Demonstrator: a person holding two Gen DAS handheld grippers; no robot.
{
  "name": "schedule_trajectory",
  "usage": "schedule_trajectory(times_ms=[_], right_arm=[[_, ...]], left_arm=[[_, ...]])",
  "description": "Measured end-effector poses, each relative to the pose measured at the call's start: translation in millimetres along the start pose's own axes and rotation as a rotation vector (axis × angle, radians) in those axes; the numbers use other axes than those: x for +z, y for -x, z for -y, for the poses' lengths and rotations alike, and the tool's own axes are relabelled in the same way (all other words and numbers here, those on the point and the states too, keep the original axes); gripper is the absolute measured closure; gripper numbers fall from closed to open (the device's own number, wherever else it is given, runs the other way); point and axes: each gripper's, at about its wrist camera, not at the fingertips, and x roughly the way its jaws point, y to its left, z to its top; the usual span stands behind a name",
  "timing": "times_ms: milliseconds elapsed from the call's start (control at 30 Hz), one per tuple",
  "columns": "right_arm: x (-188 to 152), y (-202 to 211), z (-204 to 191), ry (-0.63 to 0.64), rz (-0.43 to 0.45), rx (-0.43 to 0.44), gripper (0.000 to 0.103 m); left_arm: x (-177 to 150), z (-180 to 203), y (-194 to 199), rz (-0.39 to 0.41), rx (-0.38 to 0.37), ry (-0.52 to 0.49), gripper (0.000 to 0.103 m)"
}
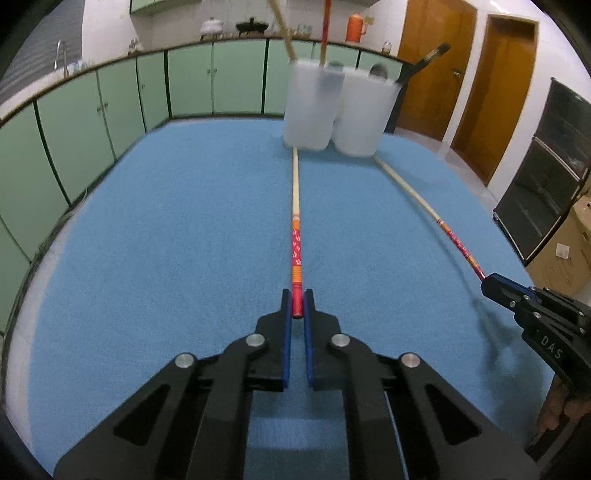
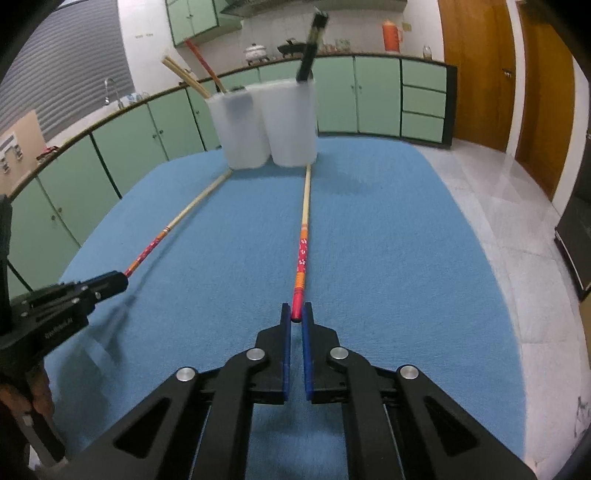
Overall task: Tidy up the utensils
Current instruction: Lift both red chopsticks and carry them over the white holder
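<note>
Two long chopsticks with red patterned ends lie on the blue cloth (image 1: 166, 221), pointing at two translucent white containers. My left gripper (image 1: 297, 302) is shut on the red end of one chopstick (image 1: 295, 206). Off to the right, my right gripper (image 1: 487, 284) pinches the end of the other chopstick (image 1: 413, 192). In the right wrist view, the right gripper (image 2: 296, 314) is shut on its chopstick (image 2: 304, 221), with the left gripper (image 2: 123, 278) and its chopstick (image 2: 192, 210) at the left. The left container (image 2: 240, 129) holds chopsticks (image 2: 184, 75); the right container (image 2: 291, 122) holds a black-handled utensil (image 2: 312, 44).
Green cabinets (image 1: 192, 77) curve behind the table under a counter with pots and an orange flask (image 1: 355, 27). Wooden doors (image 1: 495, 96), a black cabinet (image 1: 546, 177) and a cardboard box (image 1: 565, 251) stand at the right. A person's hand (image 2: 35, 398) grips the left handle.
</note>
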Motion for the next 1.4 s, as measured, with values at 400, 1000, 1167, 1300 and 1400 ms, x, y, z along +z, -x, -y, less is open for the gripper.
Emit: schedule_trajectory(times_ms=[400, 1000, 1167, 1300, 1400], right_arm=[[54.0, 73.0, 6.6, 0.04, 0.206, -0.008, 0.098], [163.4, 84.5, 19.1, 0.058, 0.292, 0.14, 0.098], [179.5, 88.8, 15.6, 0.083, 0.295, 0.182, 0.098], [197.6, 97.6, 13.5, 0.079, 0.325, 0.22, 0.098], [215.1, 106.6, 11.9, 0.087, 0.356, 0.231, 0.098]], left_arm=[[56.4, 3.7, 81.6, 0.239, -0.015, -0.02, 0.098], [153.9, 8.2, 92.6, 0.353, -0.109, -0.016, 0.098], [165.3, 8.6, 98.6, 0.378, -0.121, -0.024, 0.098], [176.1, 9.6, 114.5, 0.424, -0.136, -0.032, 0.098], [190.0, 12.1, 127.6, 0.467, -0.158, -0.034, 0.098]])
